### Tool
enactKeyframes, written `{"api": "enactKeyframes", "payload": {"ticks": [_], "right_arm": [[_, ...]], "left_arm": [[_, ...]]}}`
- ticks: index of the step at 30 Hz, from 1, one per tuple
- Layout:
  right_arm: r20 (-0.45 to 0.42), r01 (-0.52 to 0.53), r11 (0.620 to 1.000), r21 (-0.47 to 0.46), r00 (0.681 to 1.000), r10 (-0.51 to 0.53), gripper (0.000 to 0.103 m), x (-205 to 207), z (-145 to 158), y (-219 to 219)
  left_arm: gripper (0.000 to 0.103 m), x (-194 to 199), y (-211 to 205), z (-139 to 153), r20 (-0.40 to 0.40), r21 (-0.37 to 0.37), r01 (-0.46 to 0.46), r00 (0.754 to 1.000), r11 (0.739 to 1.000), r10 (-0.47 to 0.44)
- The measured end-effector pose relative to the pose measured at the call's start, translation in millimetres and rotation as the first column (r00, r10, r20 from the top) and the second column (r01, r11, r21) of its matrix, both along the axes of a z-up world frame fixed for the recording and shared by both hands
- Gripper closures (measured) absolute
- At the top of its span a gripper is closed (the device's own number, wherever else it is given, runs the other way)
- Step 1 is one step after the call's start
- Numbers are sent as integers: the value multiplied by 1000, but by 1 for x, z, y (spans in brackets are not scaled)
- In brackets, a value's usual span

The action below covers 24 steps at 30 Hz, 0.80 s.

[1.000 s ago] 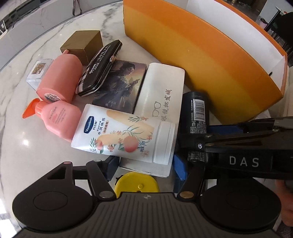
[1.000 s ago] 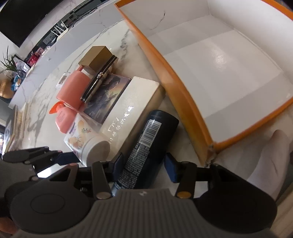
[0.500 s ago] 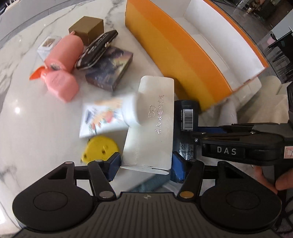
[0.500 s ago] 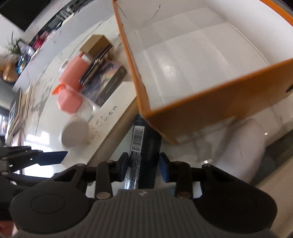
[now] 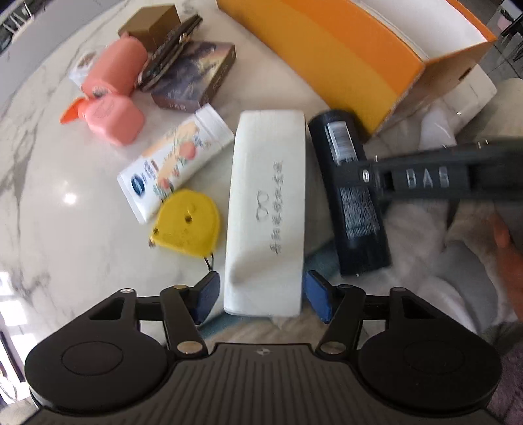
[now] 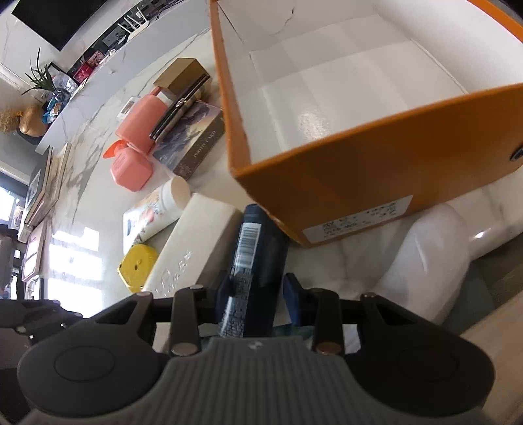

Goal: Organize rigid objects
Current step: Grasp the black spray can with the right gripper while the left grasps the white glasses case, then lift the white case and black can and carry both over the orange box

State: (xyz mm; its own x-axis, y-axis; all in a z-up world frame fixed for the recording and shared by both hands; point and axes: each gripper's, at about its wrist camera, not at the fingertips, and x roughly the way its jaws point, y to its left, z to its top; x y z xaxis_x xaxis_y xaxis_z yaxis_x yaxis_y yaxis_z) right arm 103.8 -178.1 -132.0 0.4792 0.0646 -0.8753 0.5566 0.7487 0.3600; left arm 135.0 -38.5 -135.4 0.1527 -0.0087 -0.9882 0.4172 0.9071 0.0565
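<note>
My left gripper [image 5: 261, 296] is shut on the near end of a long white glasses case [image 5: 266, 209] and holds it above the marble table. My right gripper [image 6: 256, 296] is shut on a dark spray can [image 6: 251, 261], which also shows in the left wrist view [image 5: 349, 193], held beside the white case [image 6: 193, 242]. The big orange box [image 6: 359, 170] with a white empty inside stands just beyond the can, and shows in the left wrist view [image 5: 330, 55] at the upper right.
On the table lie a yellow tape measure [image 5: 188, 225], a Vaseline tube [image 5: 173, 160], two pink bottles [image 5: 112, 94], a dark photo card box [image 5: 196, 75], a black clasp case [image 5: 170, 49] and a brown cube [image 5: 150, 26]. A white cushion [image 6: 418, 261] lies past the table's edge.
Both grippers have lifted and drawn back: the white case has come off the pile in the left gripper, the Vaseline tube has slid off it, the yellow tape measure is uncovered. The right gripper closed on the can.
</note>
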Motion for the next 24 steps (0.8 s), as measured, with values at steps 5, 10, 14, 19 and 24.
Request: {"api": "enactKeyframes", "payload": {"ticks": [5, 10, 14, 19, 24], "right_arm": [[-10, -11, 1000, 16, 1000, 11, 55, 3, -7, -1], [4, -68, 997, -37, 998, 68, 56, 8, -6, 9], [18, -75, 996, -43, 997, 76, 57, 11, -7, 7], [17, -64, 998, -23, 998, 64, 59, 11, -8, 2], [28, -28, 999, 40, 999, 27, 59, 6, -10, -7]], "left_arm": [[17, 18, -11, -3, 19, 6, 38, 999, 999, -38], [16, 24, -21, -16, 57, 40, 93, 994, 995, -95], [13, 22, -32, -21, 74, 95, 197, 976, 976, -204], [27, 23, -39, -22, 84, 96, 256, 961, 962, -264], [31, 30, -31, -22, 52, 17, 205, 977, 979, -206]]}}
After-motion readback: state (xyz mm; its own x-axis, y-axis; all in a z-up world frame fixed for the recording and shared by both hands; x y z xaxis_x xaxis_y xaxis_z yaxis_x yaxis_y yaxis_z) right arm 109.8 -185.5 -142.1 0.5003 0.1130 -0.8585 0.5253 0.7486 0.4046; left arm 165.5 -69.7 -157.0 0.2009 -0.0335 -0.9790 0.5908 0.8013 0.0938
